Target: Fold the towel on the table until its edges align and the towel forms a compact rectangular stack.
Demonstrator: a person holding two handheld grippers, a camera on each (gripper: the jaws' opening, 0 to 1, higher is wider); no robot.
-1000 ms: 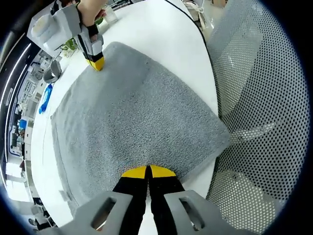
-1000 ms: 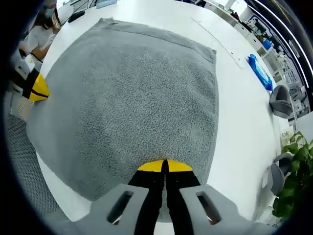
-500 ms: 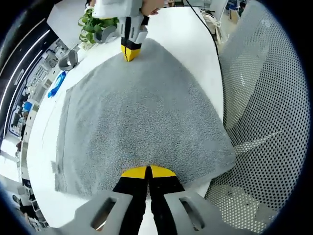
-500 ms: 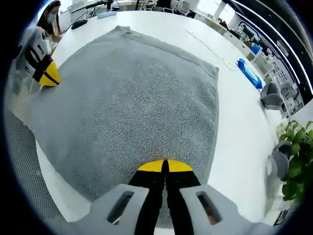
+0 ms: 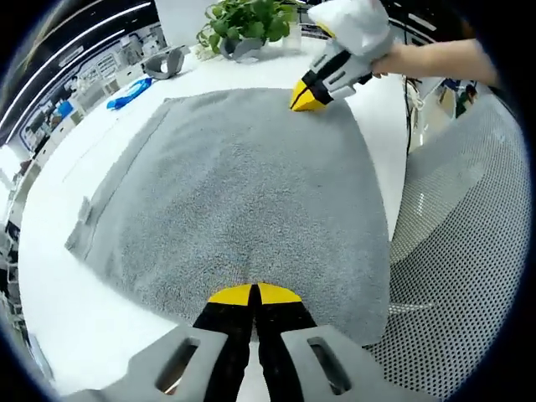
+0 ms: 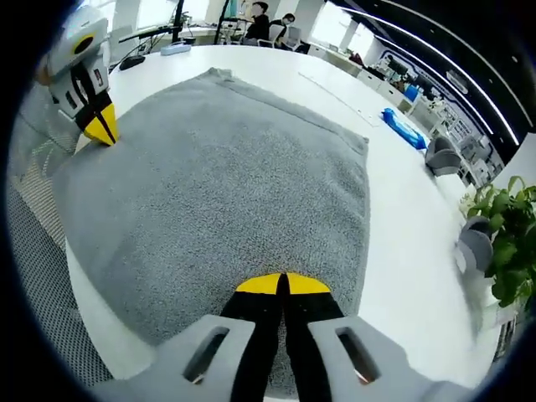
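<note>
White table [image 5: 50,310] bears grey towel [image 5: 243,184] — both grippers pinch its near corners.

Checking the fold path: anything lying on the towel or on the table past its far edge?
Nothing visible on the gray towel itself. Both grippers, left and right, are shut on its near edge. The blue object, potted plant and gray headset sit on the white table, clear of it.

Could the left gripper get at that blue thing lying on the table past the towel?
Probably not at once: the left gripper is shut on the towel, and the blue thing lies beyond the towel's far edge.
</note>
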